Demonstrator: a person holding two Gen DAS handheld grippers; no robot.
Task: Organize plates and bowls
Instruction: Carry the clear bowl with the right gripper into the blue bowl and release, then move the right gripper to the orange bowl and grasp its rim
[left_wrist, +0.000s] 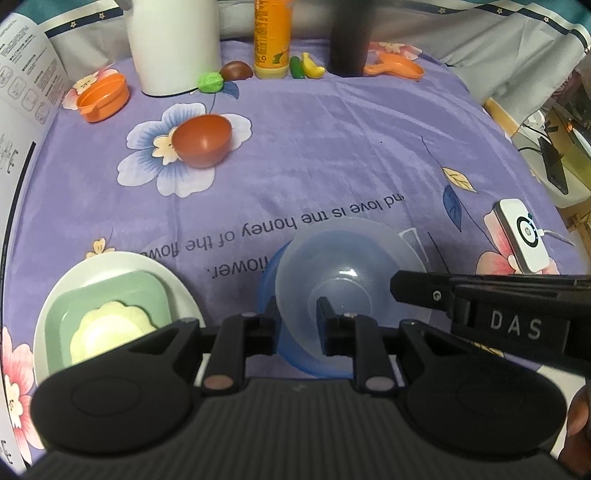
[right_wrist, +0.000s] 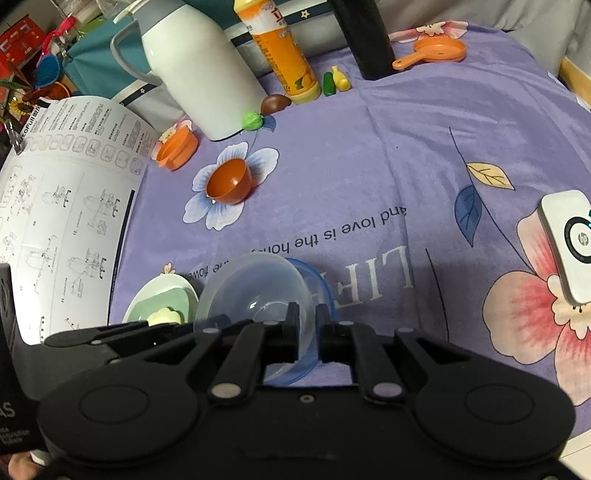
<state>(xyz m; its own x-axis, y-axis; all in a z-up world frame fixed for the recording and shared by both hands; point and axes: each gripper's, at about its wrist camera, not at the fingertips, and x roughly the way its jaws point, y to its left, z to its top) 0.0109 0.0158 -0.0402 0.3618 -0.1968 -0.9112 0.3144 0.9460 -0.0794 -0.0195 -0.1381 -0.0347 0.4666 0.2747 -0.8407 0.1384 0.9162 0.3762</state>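
A clear plastic bowl (left_wrist: 343, 266) rests tilted inside a blue bowl (left_wrist: 267, 295) on the purple flowered cloth. My left gripper (left_wrist: 299, 317) straddles the clear bowl's near-left wall, one finger inside and one outside, shut on it with a narrow gap. From the right, one of my right gripper's fingers (left_wrist: 404, 286) reaches the same bowl's rim. In the right wrist view my right gripper (right_wrist: 307, 321) is shut on the clear bowl (right_wrist: 255, 288), with the blue bowl (right_wrist: 325, 291) behind it. A white plate (left_wrist: 173, 284) at the left carries a green square dish (left_wrist: 110, 295) and a cream flower-shaped dish (left_wrist: 110, 328).
A red-brown bowl (left_wrist: 202, 140) and an orange tub (left_wrist: 103, 96) sit further back at the left. A white jug (left_wrist: 173, 44), orange bottle (left_wrist: 271, 37), black cylinder (left_wrist: 349, 37), toy fruit and orange pan (left_wrist: 397, 68) line the far edge. A white device (left_wrist: 522, 236) lies right, a printed sheet (right_wrist: 62, 206) left.
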